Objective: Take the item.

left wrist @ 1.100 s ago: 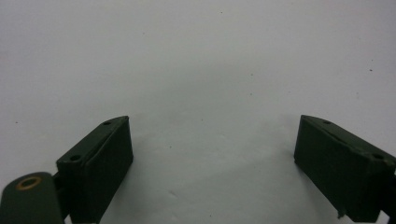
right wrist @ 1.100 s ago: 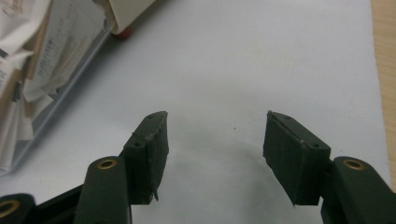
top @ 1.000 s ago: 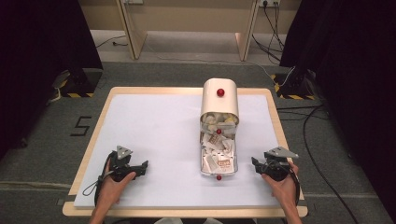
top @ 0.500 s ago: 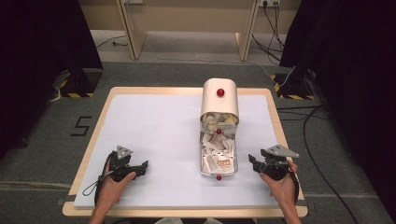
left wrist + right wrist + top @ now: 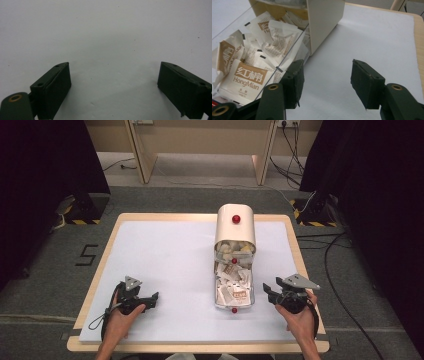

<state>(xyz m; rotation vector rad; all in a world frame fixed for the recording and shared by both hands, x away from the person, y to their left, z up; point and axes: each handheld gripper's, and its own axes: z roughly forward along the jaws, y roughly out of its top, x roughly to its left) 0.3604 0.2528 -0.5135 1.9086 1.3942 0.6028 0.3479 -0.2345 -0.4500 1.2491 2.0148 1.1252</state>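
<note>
Over the last second the right gripper (image 5: 271,292) has crept a little toward the clear tray (image 5: 233,302) that lies open in front of the cream container (image 5: 235,227), while the left gripper (image 5: 152,299) has not shifted from its place near the tabletop's near-left corner. Both sets of jaws stand wide apart with nothing between them; in the left gripper view they frame bare white tabletop (image 5: 107,37).

The container stands right of the middle toward the far edge of the tabletop, a red knob (image 5: 236,219) on its top, and the tray runs from its mouth toward the near edge, with another red knob (image 5: 233,310) at its near end. White sachets (image 5: 231,282) are heaped in the tray and inside the container's opening.

As for progress, I judge the work has barely begun: no sachet is held or lies out on the tabletop, and the right gripper is just beside the tray's right wall (its left jaw very near the clear plastic in the right gripper view). Reaching in, closing on a sachet (image 5: 249,77) and lifting it out all remain.

That sachet reads "HongMian" under brown Chinese characters; the smaller print below is too fine to read
</note>
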